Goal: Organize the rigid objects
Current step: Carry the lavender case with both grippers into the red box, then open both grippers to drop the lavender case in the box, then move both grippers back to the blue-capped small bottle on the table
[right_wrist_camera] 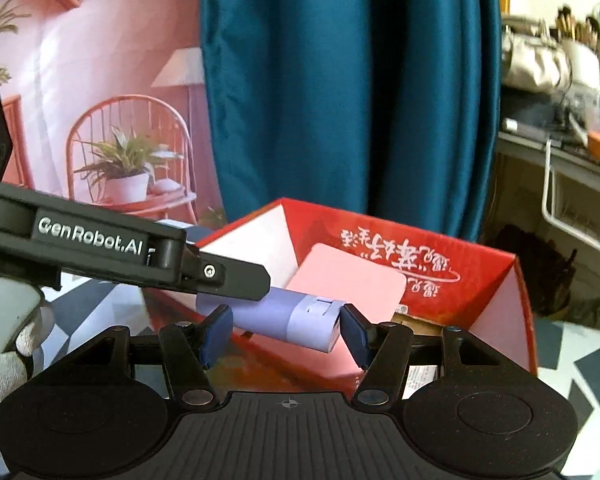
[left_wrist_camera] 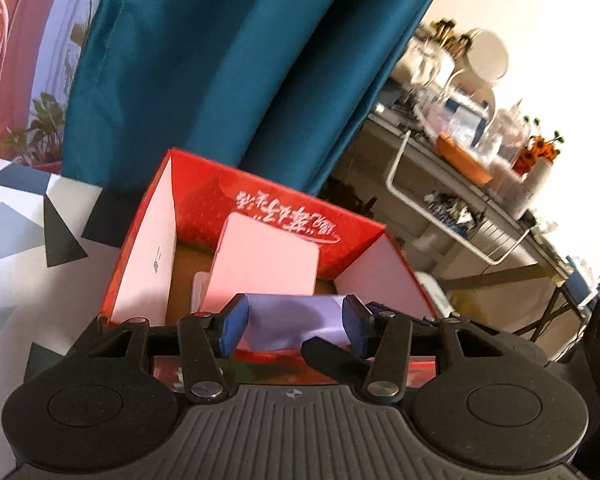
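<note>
Writing on tongs: "GenRobot.AI" in pale letters on the black arm of the left gripper (right_wrist_camera: 236, 280), read in the right wrist view.
Writing on box: white Chinese characters, upside down, on the red inner wall of the red carton (left_wrist_camera: 204, 200); too stylised to read. A small dark mark on its white left flap is too small to tell.
Task's thing: a lilac tube (left_wrist_camera: 296, 320), lying crosswise above the near edge of the carton, its hinged cap end (right_wrist_camera: 320, 316) toward the right gripper (right_wrist_camera: 286, 332).
Left tongs: blue pads (left_wrist_camera: 232, 328) on either side of the tube's body and pressing on it; clenched on the tube.
Right tongs: pads flank the capped end; one pad (right_wrist_camera: 354, 334) meets the cap, the other sits against the body under the left gripper's finger; grasping the tube.
In the box: a pale pink card (left_wrist_camera: 264, 260) leaning upright, just behind the tube.
Under the box: a white cloth with grey and black triangles (left_wrist_camera: 20, 240).
Behind: a teal curtain (left_wrist_camera: 220, 72).
</note>
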The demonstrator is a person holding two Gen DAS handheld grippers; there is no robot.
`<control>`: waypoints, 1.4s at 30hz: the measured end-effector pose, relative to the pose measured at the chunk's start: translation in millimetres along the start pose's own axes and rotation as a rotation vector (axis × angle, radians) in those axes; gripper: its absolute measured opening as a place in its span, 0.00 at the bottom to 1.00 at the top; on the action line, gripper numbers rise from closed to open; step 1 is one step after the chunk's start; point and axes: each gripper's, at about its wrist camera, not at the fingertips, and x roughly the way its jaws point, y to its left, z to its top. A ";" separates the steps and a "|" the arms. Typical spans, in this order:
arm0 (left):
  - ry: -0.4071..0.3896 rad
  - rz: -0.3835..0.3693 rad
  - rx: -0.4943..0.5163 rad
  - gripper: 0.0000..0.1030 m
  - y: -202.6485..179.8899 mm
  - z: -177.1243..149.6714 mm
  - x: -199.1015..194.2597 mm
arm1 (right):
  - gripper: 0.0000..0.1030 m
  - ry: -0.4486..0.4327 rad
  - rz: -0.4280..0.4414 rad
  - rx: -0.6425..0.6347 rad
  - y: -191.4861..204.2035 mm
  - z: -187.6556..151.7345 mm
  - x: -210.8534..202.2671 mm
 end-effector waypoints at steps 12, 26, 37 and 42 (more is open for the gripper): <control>0.049 0.004 0.010 0.56 13.2 9.6 34.2 | 0.53 0.115 -0.007 0.044 -31.4 13.0 60.3; -0.068 0.147 0.224 0.99 -8.9 9.2 -1.8 | 0.76 0.049 -0.081 -0.010 -25.6 7.8 28.4; -0.122 0.245 0.298 1.00 -24.7 -5.4 -55.2 | 0.99 -0.028 -0.111 0.008 -25.1 5.5 -28.7; -0.123 0.273 0.314 1.00 -30.8 -21.0 -72.9 | 1.00 -0.056 -0.122 0.030 -20.2 -3.6 -51.6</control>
